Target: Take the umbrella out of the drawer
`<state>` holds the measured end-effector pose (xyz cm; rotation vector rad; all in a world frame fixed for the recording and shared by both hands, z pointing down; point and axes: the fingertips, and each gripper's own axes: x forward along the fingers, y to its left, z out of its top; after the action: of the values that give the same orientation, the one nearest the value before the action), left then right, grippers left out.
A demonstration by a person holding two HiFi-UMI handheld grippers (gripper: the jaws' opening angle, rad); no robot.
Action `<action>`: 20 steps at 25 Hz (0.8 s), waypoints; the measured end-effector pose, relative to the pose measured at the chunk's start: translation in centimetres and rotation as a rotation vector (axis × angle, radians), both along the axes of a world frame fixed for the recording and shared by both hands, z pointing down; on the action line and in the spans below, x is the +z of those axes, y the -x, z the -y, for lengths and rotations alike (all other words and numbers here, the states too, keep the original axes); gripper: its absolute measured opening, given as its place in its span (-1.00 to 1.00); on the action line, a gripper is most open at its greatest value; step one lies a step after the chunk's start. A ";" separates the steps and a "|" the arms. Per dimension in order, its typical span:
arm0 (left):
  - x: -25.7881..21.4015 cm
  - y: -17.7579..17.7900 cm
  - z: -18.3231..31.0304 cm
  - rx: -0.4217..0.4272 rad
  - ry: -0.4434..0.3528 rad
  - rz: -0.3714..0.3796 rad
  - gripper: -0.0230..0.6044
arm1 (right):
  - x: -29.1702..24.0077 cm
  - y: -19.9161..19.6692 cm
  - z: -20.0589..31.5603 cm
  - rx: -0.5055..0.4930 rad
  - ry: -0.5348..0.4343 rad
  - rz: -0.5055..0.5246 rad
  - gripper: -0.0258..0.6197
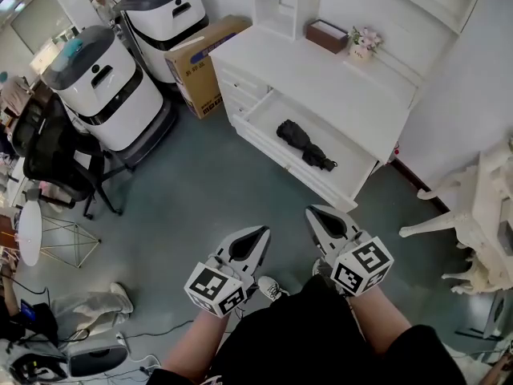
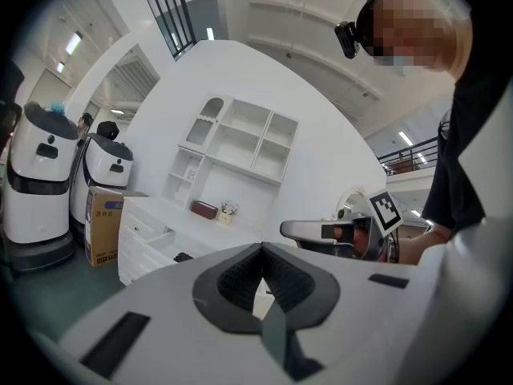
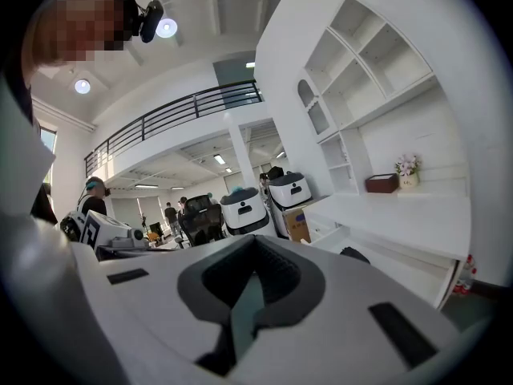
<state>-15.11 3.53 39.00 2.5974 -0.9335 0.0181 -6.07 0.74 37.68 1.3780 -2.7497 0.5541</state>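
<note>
A black folded umbrella (image 1: 306, 144) lies inside the open drawer (image 1: 269, 107) of a white desk (image 1: 313, 74). Both grippers hang over the grey floor in front of the drawer, well short of it. My left gripper (image 1: 262, 232) is shut with nothing in its jaws. My right gripper (image 1: 311, 212) is also shut and empty, slightly nearer the drawer front. The left gripper view shows the umbrella (image 2: 183, 257) small beyond the shut left gripper (image 2: 260, 251). The right gripper view shows the umbrella (image 3: 353, 254) as a dark lump to the right of the right gripper (image 3: 255, 241).
A cardboard box (image 1: 204, 62) leans beside the desk's left end. Two white wheeled machines (image 1: 104, 87) stand further left, with a black office chair (image 1: 52, 155) beyond. A brown box (image 1: 326, 35) and a flower pot (image 1: 365, 42) sit on the desk. A white ornate table (image 1: 481, 215) is at right.
</note>
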 end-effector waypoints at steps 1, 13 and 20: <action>0.1 0.1 0.0 -0.001 0.000 0.000 -0.92 | 0.0 0.1 -0.1 0.000 0.002 -0.003 -0.92; 0.3 0.4 2.6 -0.043 -0.009 0.015 -0.92 | 1.2 -0.1 2.9 -0.013 0.025 -0.037 -0.92; 0.4 -0.7 5.8 -0.057 -0.002 0.034 -0.92 | 2.2 -1.6 7.0 -0.029 0.055 -0.038 -0.92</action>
<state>-14.46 -2.31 39.44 2.5784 -1.0194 0.0467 -4.50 -6.30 39.90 1.3209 -2.6988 0.5911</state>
